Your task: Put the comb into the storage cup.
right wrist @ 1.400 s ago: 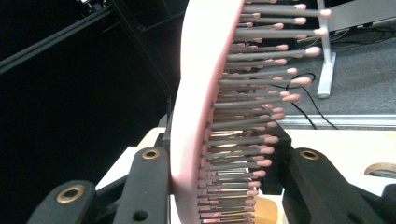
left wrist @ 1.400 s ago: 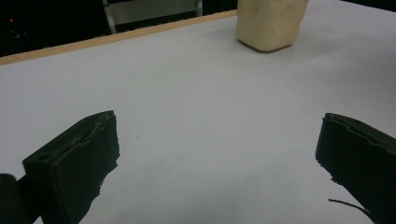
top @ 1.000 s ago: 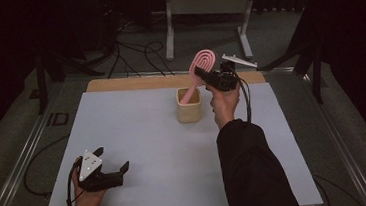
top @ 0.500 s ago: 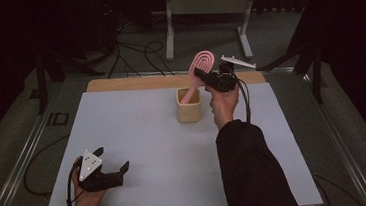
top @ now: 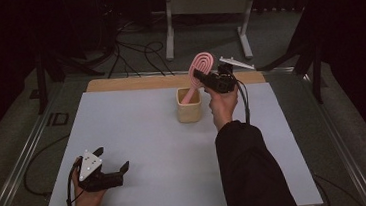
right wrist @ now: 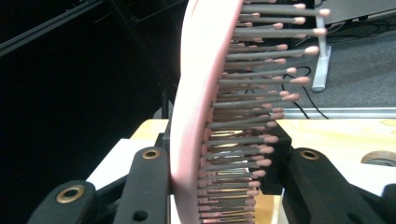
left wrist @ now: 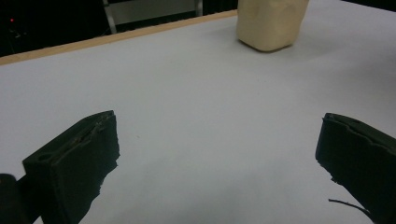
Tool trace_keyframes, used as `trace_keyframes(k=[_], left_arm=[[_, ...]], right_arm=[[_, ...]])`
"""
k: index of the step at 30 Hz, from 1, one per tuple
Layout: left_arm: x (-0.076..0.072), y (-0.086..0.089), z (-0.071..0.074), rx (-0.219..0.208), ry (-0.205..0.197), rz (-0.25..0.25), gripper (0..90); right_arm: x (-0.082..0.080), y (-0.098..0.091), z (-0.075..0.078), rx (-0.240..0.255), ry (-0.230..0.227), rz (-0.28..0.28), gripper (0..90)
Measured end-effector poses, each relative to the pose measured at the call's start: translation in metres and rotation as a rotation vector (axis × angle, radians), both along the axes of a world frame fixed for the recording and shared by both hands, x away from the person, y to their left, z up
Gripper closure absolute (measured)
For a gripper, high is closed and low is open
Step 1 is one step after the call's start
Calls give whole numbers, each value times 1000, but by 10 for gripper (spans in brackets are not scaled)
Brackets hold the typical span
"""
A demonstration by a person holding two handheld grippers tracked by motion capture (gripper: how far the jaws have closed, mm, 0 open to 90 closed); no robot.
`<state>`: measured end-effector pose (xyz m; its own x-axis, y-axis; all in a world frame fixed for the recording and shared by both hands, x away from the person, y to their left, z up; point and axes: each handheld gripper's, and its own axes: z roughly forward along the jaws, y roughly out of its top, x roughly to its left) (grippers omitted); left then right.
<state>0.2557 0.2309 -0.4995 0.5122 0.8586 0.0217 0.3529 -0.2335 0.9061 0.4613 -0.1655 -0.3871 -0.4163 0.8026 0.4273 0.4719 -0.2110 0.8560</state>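
Observation:
A pink hairbrush [top: 199,71] leans with its handle inside a small cream cup [top: 189,105] near the table's far middle. My right gripper [top: 199,75] is shut on the brush's oval head. Seen along that gripper, the two black jaws press the pink back and the grey bristles of the hairbrush [right wrist: 219,107] from either side. My left gripper [top: 111,165] rests low at the front left of the white table [top: 139,137], jaws wide apart and nothing between them. The cream cup [left wrist: 270,23] stands well ahead of the left gripper [left wrist: 219,154].
A wooden strip [top: 134,83] runs along the table's far edge. Behind it on the dark floor are cables [top: 136,52] and a grey metal stand [top: 208,10]. Metal rails [top: 20,162] border the table on both sides.

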Motion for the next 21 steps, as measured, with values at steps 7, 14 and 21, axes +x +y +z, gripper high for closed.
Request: trace_keyframes(k=[7,14,21], left_arm=[[0,0,0,0,-1,4,2],[0,1,0,-4,0,3,2],[0,2,0,-13,-8,10,2]], right_arm=[[2,1,0,2,2,-8,638],[2,6,-4,-17,6,-4,638],[2,14,-12,-45,19,-3,637]])
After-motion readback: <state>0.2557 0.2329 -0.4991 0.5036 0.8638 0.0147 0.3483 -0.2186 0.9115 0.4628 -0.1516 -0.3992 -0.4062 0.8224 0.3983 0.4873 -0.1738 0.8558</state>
